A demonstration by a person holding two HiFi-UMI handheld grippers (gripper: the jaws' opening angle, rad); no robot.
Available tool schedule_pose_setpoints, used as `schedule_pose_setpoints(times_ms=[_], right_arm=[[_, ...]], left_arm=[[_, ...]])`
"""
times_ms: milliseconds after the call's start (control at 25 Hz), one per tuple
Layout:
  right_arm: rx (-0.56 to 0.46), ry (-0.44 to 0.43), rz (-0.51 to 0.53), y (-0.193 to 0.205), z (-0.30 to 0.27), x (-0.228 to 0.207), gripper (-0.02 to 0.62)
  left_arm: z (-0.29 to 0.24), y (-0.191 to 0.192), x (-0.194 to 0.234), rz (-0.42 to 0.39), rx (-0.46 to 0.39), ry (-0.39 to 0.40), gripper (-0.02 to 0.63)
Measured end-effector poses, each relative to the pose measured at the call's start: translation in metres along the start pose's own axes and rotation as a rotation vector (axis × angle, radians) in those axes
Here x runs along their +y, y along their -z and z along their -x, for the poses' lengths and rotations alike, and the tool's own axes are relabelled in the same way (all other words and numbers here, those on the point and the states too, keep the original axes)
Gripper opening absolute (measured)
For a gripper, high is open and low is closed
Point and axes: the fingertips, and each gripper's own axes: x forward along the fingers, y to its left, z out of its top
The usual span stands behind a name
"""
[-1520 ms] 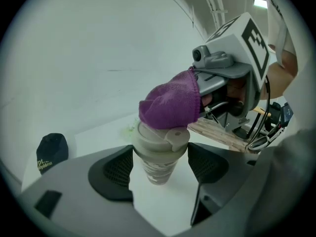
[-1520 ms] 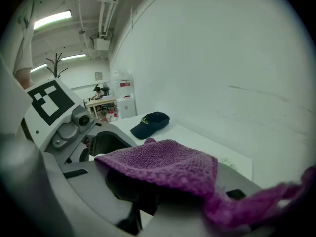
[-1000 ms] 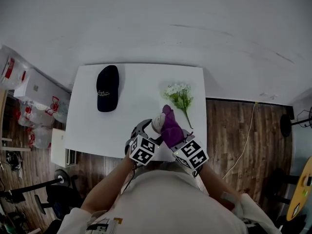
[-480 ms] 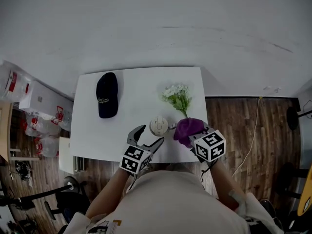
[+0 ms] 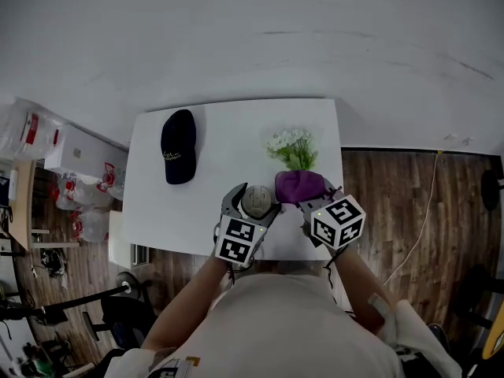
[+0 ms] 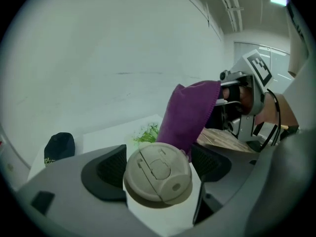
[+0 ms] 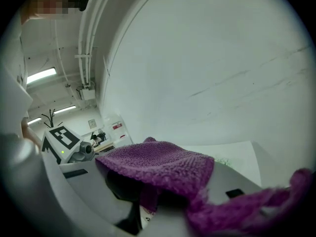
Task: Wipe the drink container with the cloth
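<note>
A white drink cup with a beige lid (image 5: 256, 201) stands near the front edge of the white table (image 5: 220, 136). My left gripper (image 5: 253, 205) reaches around it. Its jaws have just been opening and stand wide, one pad on each side of the lid (image 6: 157, 172), with no clear press on it. The purple cloth (image 5: 298, 185) is bunched in my right gripper (image 5: 305, 198), which is shut on it just right of the cup. In the right gripper view the cloth (image 7: 163, 164) drapes over the jaws and hides the fingertips. From the left gripper view, the cloth (image 6: 190, 112) hangs behind the lid.
A black cap (image 5: 179, 156) lies at the table's far left. White flowers with green stems (image 5: 293, 146) lie just beyond the cloth. Boxes and bags (image 5: 67, 156) crowd the floor to the left. A cable (image 5: 425, 211) runs over the wood floor on the right.
A second ago the cloth lay over the cup, and then both grippers drew back from it. Now the left gripper has moved forward around the cup, and the right has brought the cloth back beside it.
</note>
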Motion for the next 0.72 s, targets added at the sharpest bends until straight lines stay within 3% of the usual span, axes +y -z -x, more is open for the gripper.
schedule_pose_setpoints(times_ms=[240, 400, 520, 720], right_arm=[[0.039, -0.094, -0.049, 0.017, -0.021, 0.0, 0.04], [0.114, -0.153, -0.041, 0.046, -0.034, 0.003, 0.04], [0.149, -0.144, -0.043, 0.069, -0.042, 0.0, 0.04], [0.198, -0.093, -0.168, 0.112, -0.06, -0.018, 0.04]], left_arm=[[-0.003, 0.007, 0.004, -0.036, -0.002, -0.013, 0.4], [-0.002, 0.009, -0.01, -0.154, 0.001, 0.103, 0.4], [-0.001, 0.01, -0.019, -0.244, 0.028, 0.213, 0.4], [-0.002, 0.007, -0.016, -0.251, 0.015, 0.243, 0.4]])
